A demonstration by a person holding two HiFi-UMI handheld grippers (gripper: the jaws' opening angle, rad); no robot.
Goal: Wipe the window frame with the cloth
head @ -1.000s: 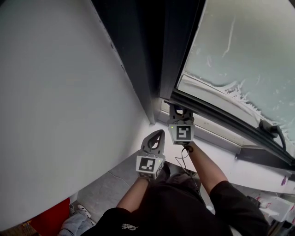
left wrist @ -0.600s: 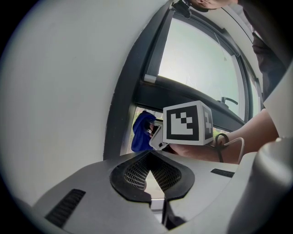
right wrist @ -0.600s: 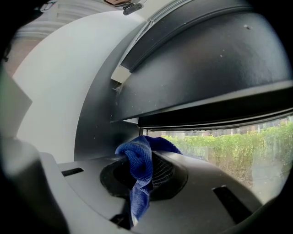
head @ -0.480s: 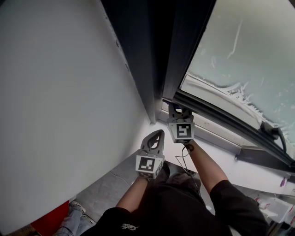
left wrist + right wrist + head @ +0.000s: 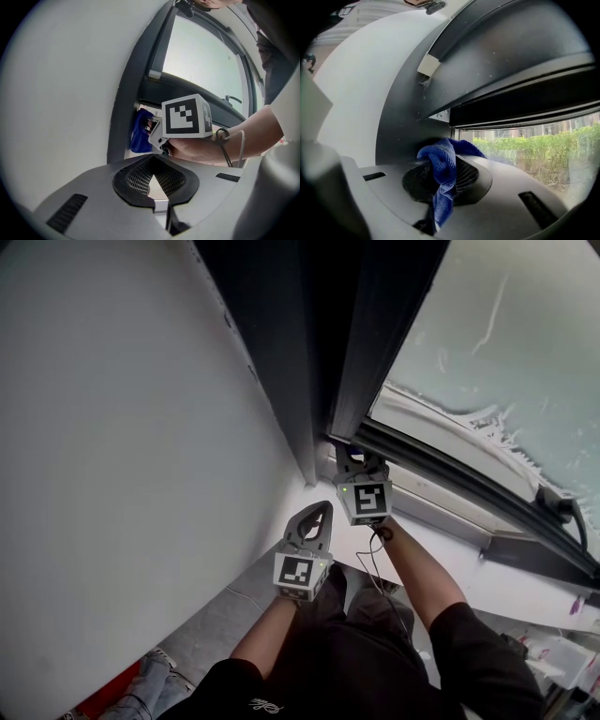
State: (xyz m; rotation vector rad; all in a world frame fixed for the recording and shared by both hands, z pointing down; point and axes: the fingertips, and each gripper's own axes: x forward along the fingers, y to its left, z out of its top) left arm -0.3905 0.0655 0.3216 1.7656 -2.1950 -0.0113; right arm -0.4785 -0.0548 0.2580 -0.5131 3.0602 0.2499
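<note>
The left hand-held gripper [image 5: 319,517] hangs nearest, jaws together on nothing, clear of the work and beside the white wall [image 5: 122,427]. Just beyond it, the right hand-held gripper [image 5: 359,463] is clamped on the blue cloth [image 5: 442,171], whose bunched end is pushed into the lower corner of the dark frame [image 5: 375,352], where upright meets bottom rail. Past that lies the glass [image 5: 506,343]. Wiping looks under way at this corner. The upright above and the rail running right probably remain, though no view shows which parts are already clean.
</note>
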